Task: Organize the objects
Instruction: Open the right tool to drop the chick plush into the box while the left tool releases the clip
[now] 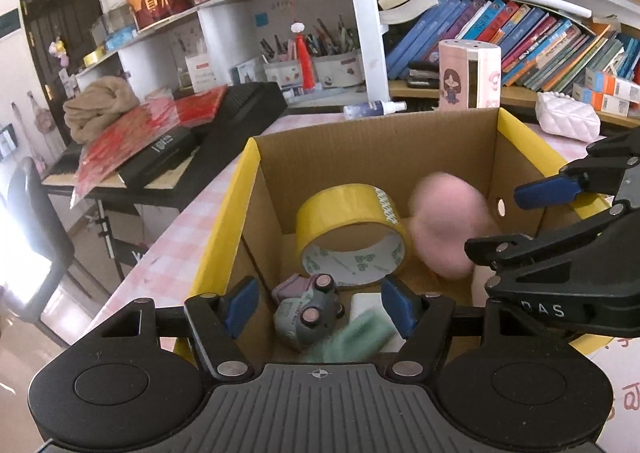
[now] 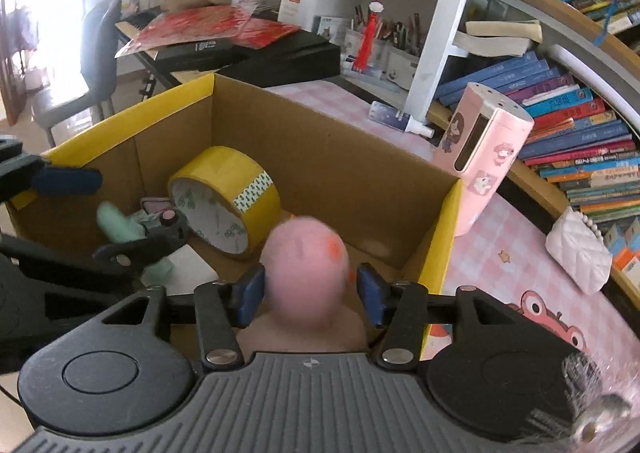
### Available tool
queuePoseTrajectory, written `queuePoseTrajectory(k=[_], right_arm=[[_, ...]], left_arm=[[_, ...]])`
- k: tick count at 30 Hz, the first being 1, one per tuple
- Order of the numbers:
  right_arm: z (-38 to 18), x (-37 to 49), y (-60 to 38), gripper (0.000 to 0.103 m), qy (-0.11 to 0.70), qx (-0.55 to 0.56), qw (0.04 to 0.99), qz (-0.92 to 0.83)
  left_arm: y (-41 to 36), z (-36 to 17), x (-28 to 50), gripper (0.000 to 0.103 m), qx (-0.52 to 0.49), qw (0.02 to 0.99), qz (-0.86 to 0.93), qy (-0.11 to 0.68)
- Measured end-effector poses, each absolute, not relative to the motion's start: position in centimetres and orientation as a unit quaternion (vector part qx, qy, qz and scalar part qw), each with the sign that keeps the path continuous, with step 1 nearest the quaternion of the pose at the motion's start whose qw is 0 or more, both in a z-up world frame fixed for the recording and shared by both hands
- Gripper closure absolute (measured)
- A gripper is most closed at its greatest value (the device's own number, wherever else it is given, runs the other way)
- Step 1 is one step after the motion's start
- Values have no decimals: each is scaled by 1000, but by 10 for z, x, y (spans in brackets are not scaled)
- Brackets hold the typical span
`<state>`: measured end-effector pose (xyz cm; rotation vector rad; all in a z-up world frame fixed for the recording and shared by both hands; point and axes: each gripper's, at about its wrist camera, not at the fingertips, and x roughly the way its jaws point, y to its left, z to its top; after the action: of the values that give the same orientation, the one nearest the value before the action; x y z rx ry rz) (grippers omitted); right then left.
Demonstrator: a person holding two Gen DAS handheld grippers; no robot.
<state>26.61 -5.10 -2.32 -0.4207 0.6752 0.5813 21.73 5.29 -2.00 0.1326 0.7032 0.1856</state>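
1. A cardboard box (image 1: 372,157) with yellow-edged flaps is sitting on the pink checked tabletop (image 2: 516,253), close to the edge that runs along the bookshelf (image 1: 520,33).
2. The left hand-held gripper (image 1: 320,307) is hanging over the near end of the box with its blue pads (image 1: 240,305) spread apart; nothing is pressed between them.
3. Just below those pads, a blurred mint-green item (image 1: 352,337) is lying beside a small toy car (image 1: 308,309) on the box floor, and I cannot tell whether it is touching either pad.
4. The right hand-held gripper (image 2: 310,295) is pointing down into the box's other end, its fingers standing a little apart.
5. A pink soft toy (image 2: 306,265) is sitting between the right pads, blurred; a sliver of gap is showing on each side, so the pads are not squeezing it.
6. A roll of yellow tape (image 1: 352,237) is leaning on its edge inside the box, between the toy car and the pink toy.
7. Outside the box, a pink canister (image 2: 484,157) is standing upright just beside its far corner, and a white quilted pouch (image 2: 580,257) is lying near the bookshelf edge of the tabletop.
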Motion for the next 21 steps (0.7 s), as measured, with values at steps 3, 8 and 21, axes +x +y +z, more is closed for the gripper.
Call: queuePoseTrajectory(k=[3,8,21], right_arm=[[-23,266,-49,50,329,-213,877,276],[-23,269,-49,47,334,-214,875,276],[-21,273,-49,30,311,-221,883,274]], left_arm=[[51,-20,216,34,72,932,93,343],[52,-19,215,34,71,933,98,340],[55,-10,205,27,59,942,100,314]])
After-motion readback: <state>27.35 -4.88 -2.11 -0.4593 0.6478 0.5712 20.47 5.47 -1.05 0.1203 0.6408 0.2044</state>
